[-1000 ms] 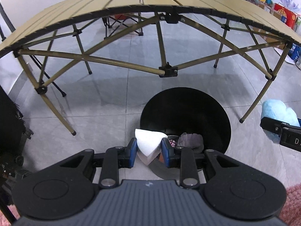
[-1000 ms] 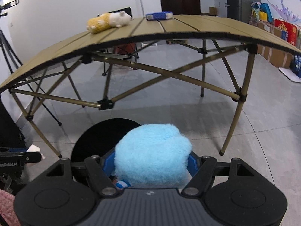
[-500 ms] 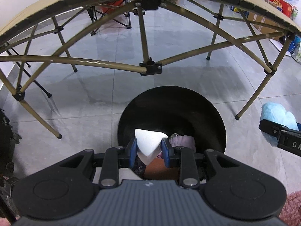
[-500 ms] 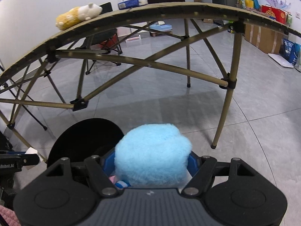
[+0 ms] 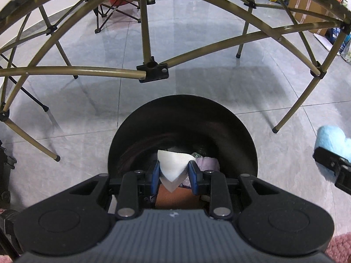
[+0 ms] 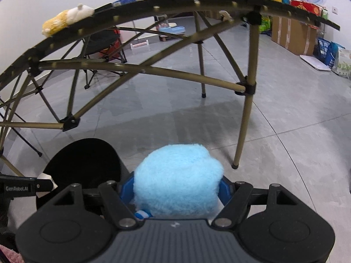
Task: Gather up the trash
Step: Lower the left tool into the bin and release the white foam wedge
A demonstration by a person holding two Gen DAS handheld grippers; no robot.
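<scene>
My left gripper [image 5: 173,174] is shut on a folded white paper tissue [image 5: 173,166] and holds it over the mouth of a round black trash bin [image 5: 230,129] on the floor. Purple and brown trash [image 5: 207,164] lies inside the bin. My right gripper [image 6: 176,191] is shut on a fluffy light-blue plush [image 6: 177,179], to the right of the bin [image 6: 83,160]. The plush also shows at the right edge of the left wrist view [image 5: 331,141].
A folding camp table with an olive tube frame [image 5: 151,72] arches over and behind the bin; its legs [image 6: 241,138] stand close by. A yellow and white plush hamster [image 6: 68,18] lies on the tabletop. Boxes and bags [image 6: 294,32] line the far right wall.
Both grippers have dropped lower, below the table edge. The left gripper has moved forward with the tissue, from the bin's near rim to over its opening. Both grips are unchanged.
</scene>
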